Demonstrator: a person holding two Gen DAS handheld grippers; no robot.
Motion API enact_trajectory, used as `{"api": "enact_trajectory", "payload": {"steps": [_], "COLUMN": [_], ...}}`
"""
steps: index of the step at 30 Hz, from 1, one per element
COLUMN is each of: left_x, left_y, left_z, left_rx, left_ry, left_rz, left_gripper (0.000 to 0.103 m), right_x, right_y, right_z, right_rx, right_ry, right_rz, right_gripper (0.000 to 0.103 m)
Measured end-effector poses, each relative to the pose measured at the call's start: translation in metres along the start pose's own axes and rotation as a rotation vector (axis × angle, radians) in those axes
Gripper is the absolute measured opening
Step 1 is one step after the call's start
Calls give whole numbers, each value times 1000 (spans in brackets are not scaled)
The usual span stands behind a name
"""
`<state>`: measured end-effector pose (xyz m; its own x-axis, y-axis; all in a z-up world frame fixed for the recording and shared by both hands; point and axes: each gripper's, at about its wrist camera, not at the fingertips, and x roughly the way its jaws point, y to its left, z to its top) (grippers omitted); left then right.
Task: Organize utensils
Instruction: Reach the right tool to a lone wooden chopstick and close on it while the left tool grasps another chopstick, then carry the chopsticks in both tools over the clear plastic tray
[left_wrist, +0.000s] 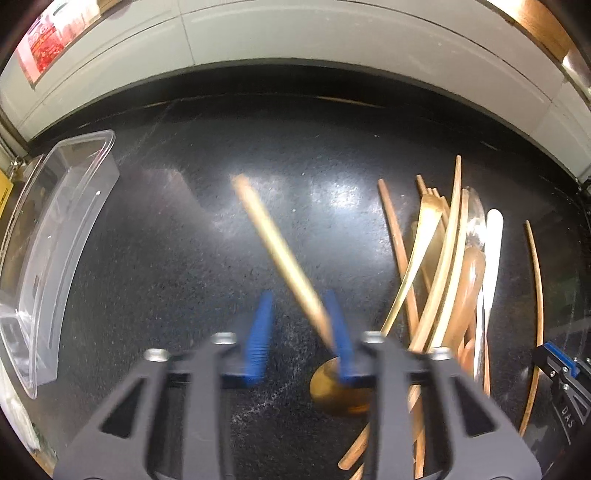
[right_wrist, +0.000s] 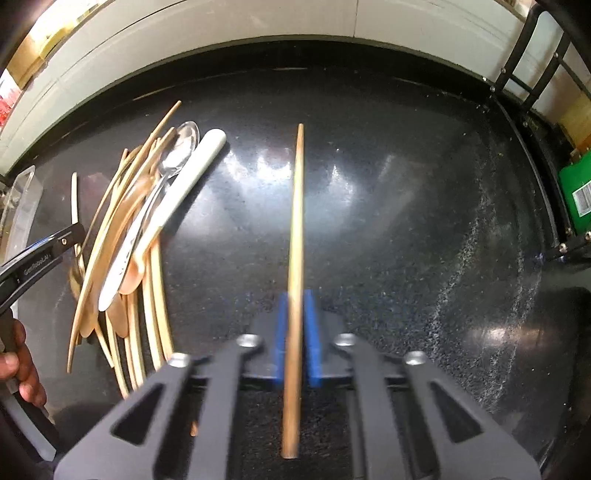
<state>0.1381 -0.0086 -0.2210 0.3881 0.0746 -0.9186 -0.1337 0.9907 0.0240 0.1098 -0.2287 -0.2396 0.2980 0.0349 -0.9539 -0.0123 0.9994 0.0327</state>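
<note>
A wooden chopstick (right_wrist: 295, 236) is being pinched between the blue pads of the right hand-held gripper (right_wrist: 296, 339), pointing straight ahead above the black table (right_wrist: 406, 221). To its left, the left hand-held gripper (left_wrist: 299, 332) is carrying a gold spoon (left_wrist: 280, 251), handle forward and bowl tucked under the fingers; motion blur is obscuring the contact, so the spoon seems to be resting against one pad while the jaws are standing apart. The remaining utensil pile (right_wrist: 140, 236) of chopsticks, spoons and a white-handled piece is lying between them. A clear plastic container (left_wrist: 55, 236) is waiting at far left, likely the next drop-off, calling for a careful leftward carry and release.
</note>
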Motion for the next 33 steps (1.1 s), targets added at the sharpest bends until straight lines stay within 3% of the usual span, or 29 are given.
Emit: {"api": "enact_trajectory", "payload": {"steps": [6,20,33], "left_x": [1,-124,-176], "left_y": [3,77,99], "left_z": [15,39,4], "left_rx": [29,0,61], "left_ry": [-13,-246,-236], "left_rz": [-56,-121,-170], "left_gripper": [6,6,6], "right_x": [-11,-119,-194], "right_y": [-1,7,40], "right_z": [1,-12,-41], "right_rx": [29,43,39], "right_ry": [-4,-275,-371], "right_rz": [38,-5,24], "right_gripper": [7,7,7]}}
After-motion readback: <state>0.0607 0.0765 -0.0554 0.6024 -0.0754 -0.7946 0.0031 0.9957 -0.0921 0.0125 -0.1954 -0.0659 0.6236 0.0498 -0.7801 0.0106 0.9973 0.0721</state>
